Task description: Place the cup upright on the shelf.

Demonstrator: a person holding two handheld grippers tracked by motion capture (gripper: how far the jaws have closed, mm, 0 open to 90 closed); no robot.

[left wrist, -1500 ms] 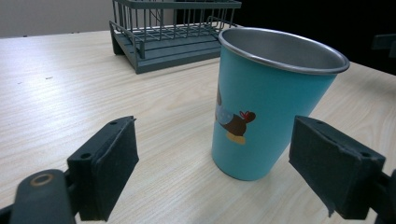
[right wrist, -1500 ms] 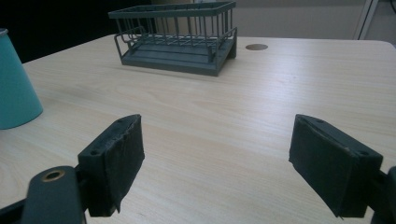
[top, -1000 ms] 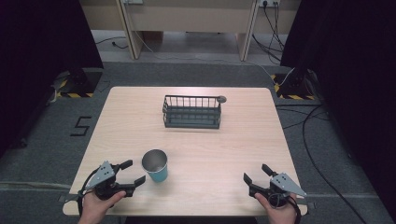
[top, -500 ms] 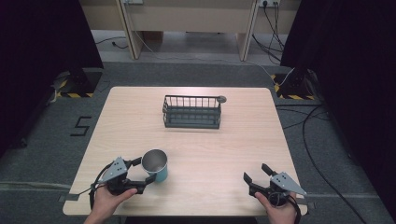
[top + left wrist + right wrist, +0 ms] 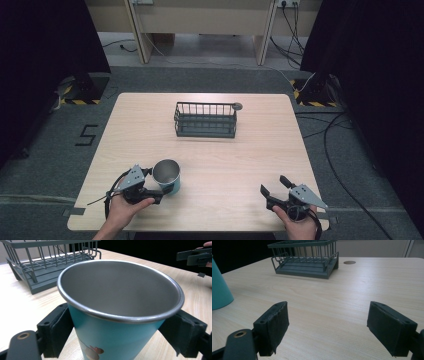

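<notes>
My left tongs (image 5: pixel 161 192) have slid in around the cup (image 5: pixel 167 176), jaws flanking it but not clenched; right tongs (image 5: pixel 276 189) idle, released, well right of cup, so grasp looks next.

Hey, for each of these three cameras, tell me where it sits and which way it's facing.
High view: above the person's side, looking forward and down on the table; both hands and grippers show.
Left gripper view: rides the left gripper, facing the cup between its jaws, which stand close on either side.
Right gripper view: rides the right gripper, looking across the table between its spread jaws.
Shared: all three see the rack.
</notes>
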